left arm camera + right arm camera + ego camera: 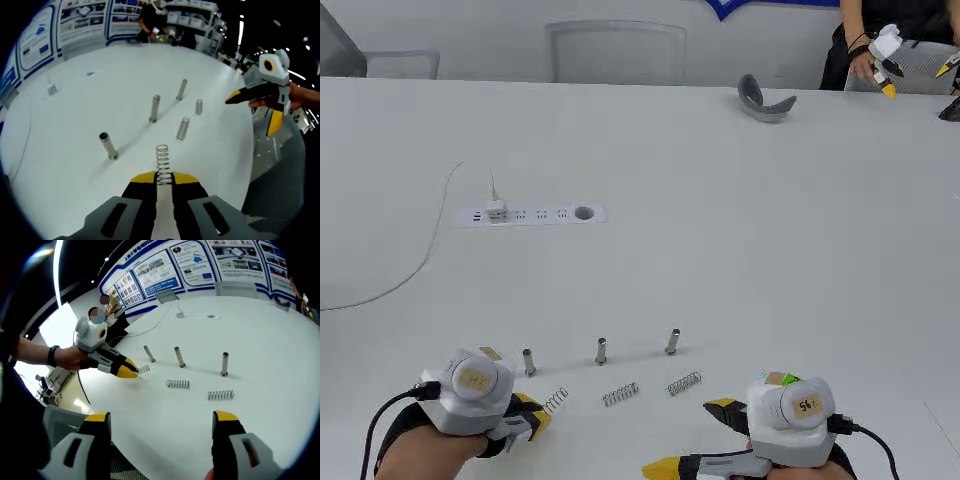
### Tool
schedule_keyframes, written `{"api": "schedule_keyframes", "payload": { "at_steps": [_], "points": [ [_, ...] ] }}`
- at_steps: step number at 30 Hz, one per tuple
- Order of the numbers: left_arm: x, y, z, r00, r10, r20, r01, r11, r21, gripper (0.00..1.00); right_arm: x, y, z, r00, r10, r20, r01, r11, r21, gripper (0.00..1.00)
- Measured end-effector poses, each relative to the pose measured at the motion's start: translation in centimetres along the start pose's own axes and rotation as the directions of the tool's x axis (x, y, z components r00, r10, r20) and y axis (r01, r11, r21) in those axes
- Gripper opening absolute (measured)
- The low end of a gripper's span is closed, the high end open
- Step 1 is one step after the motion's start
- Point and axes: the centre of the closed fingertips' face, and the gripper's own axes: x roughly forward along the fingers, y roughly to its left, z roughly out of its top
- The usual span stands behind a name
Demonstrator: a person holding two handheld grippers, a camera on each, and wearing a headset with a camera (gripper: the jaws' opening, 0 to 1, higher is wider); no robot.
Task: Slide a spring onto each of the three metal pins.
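Three short metal pins stand upright in a row: left pin (529,361) (107,146) (149,353), middle pin (601,350) (155,108) (179,356), right pin (672,341) (181,89) (224,364). In front of them are three springs. My left gripper (538,416) (162,177) (131,372) is shut on the near end of the left spring (555,400) (162,159) (144,369). The middle spring (620,393) (183,128) (178,384) and the right spring (684,383) (199,106) (220,395) lie loose on the table. My right gripper (692,438) (161,417) (250,107) is open and holds nothing, near the table's front edge.
A white power strip (535,214) with a plug and a trailing cable (410,275) lies mid-table. A grey curved object (765,102) rests at the far edge. A person (880,45) holding grippers sits at the far right. Chairs (615,50) stand behind the table.
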Motion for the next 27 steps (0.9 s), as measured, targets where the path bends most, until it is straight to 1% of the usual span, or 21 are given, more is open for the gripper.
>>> {"api": "schedule_keyframes", "payload": {
  "at_steps": [7, 10, 11, 13, 18, 23, 27],
  "points": [
    [-1.0, -0.7, 0.9, 0.9997, -0.004, 0.025, 0.004, 1.000, 0.008, 0.11, 0.1, 0.4, 0.4, 0.9998, 0.017, 0.013, -0.017, 1.000, 0.010, 0.83],
    [-1.4, -1.0, 1.2, 0.9994, -0.007, 0.034, 0.006, 1.000, 0.021, 0.11, 0.2, 0.4, 0.5, 0.9997, 0.019, 0.016, -0.019, 1.000, 0.015, 0.82],
    [-1.6, -1.1, 1.5, 0.9990, -0.007, 0.043, 0.006, 1.000, 0.021, 0.11, 0.2, 0.4, 0.5, 0.9997, 0.019, 0.017, -0.019, 1.000, 0.017, 0.82],
    [-1.8, -1.1, 1.7, 0.9988, -0.010, 0.048, 0.009, 1.000, 0.021, 0.11, 0.2, 0.5, 0.6, 0.9996, 0.021, 0.020, -0.021, 1.000, 0.020, 0.82],
    [-2.2, -1.6, 2.3, 0.9981, -0.018, 0.059, 0.016, 0.999, 0.047, 0.11, 0.1, 0.6, 0.9, 0.9992, 0.027, 0.030, -0.027, 0.999, 0.029, 0.81],
    [-2.5, -2.6, 2.8, 0.9973, -0.036, 0.063, 0.032, 0.997, 0.074, 0.11, 0.2, 0.9, 1.3, 0.9982, 0.040, 0.045, -0.042, 0.998, 0.039, 0.79],
    [-2.4, -3.7, 3.2, 0.9961, -0.058, 0.066, 0.051, 0.994, 0.094, 0.11, 0.3, 1.2, 1.7, 0.9965, 0.059, 0.059, -0.062, 0.997, 0.052, 0.76]
  ]
}}
